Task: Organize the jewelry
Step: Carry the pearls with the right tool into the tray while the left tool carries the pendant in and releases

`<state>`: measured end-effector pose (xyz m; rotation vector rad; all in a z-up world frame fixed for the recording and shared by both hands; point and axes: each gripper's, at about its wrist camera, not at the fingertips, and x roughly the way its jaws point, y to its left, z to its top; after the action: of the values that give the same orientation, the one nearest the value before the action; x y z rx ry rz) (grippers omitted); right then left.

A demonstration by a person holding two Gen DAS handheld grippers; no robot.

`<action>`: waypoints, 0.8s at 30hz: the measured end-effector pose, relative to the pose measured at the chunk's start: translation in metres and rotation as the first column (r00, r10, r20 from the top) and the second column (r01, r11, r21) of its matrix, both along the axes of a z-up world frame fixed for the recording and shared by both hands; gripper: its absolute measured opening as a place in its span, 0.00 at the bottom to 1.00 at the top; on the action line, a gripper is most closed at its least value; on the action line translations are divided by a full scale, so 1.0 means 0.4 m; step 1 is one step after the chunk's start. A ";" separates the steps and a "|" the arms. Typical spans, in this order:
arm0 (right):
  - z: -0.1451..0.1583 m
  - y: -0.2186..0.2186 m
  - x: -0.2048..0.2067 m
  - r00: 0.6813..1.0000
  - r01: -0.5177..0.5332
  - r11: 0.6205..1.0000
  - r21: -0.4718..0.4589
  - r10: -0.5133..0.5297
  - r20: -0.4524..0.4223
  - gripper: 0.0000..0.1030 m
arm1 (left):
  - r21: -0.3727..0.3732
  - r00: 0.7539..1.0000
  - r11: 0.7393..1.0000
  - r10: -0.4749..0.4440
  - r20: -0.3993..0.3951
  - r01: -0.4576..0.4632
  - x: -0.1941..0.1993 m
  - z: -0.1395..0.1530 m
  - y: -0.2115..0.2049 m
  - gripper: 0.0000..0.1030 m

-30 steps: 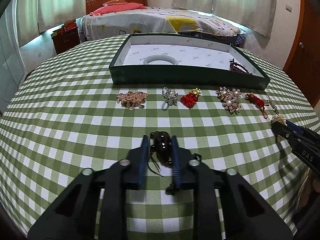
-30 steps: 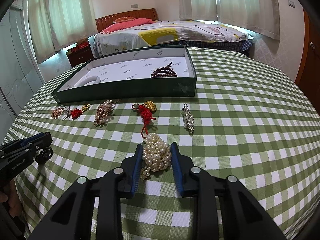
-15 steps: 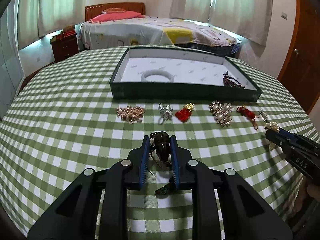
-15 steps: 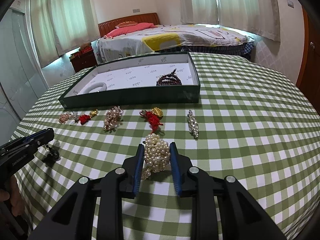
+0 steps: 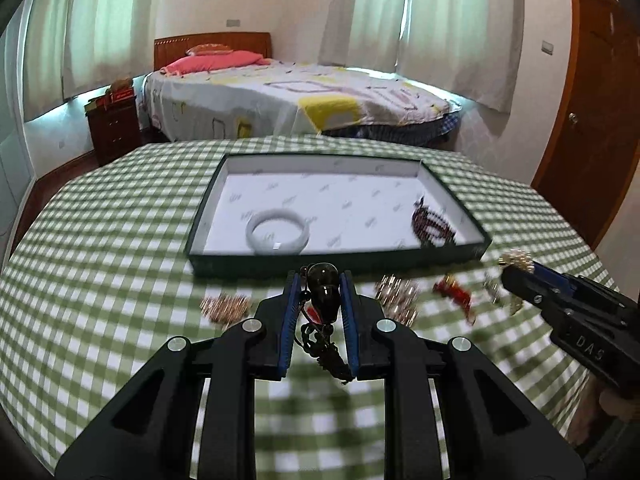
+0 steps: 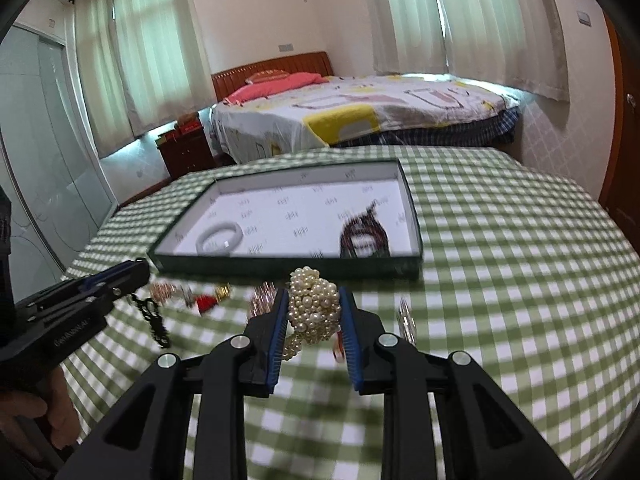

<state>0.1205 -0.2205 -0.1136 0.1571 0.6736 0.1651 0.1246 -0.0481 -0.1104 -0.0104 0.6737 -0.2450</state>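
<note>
My left gripper [image 5: 320,284] is shut on a dark glossy bead pendant [image 5: 326,292], lifted off the checked cloth with its black cord [image 5: 324,350] dangling below. My right gripper [image 6: 314,300] is shut on a bunched pearl bracelet [image 6: 314,308], also held above the table. Straight ahead lies the dark green tray [image 5: 256,266] with a white lining, holding a pale bangle [image 5: 278,232] at its left and a dark beaded bracelet [image 5: 432,222] at its right. In the right wrist view the same tray [image 6: 360,266], bangle [image 6: 220,236] and dark bracelet [image 6: 364,234] show.
Several loose pieces lie in a row before the tray: a rose-gold cluster [image 5: 226,306], a crystal brooch [image 5: 396,294], a red knot charm [image 5: 454,294]. The round table carries a green checked cloth [image 5: 100,260]. A bed [image 5: 300,104] and a nightstand [image 5: 114,124] stand behind.
Both grippers have risen with their pieces, the pendant and the pearls now clear of the cloth. The view has tipped up toward the tray and the room.
</note>
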 end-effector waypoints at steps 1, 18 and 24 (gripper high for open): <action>0.010 0.005 0.014 1.000 -0.007 1.000 0.002 0.007 0.009 0.26 | -0.002 1.000 1.000 -0.006 0.008 0.006 0.013 0.009 -0.009 0.20; 0.002 0.049 0.284 0.998 -0.066 0.998 0.002 0.066 0.003 0.26 | 0.011 0.999 0.999 -0.044 -0.006 0.044 0.292 -0.015 -0.109 0.20; -0.080 0.046 0.350 0.991 -0.081 0.997 0.002 0.081 -0.105 0.26 | 0.012 0.989 0.998 -0.059 -0.132 0.061 0.368 -0.115 -0.123 0.20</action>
<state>0.2606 -0.2021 -0.1457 0.1369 0.7859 0.2349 0.2717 -0.0971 -0.1566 0.0088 0.8083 -0.2983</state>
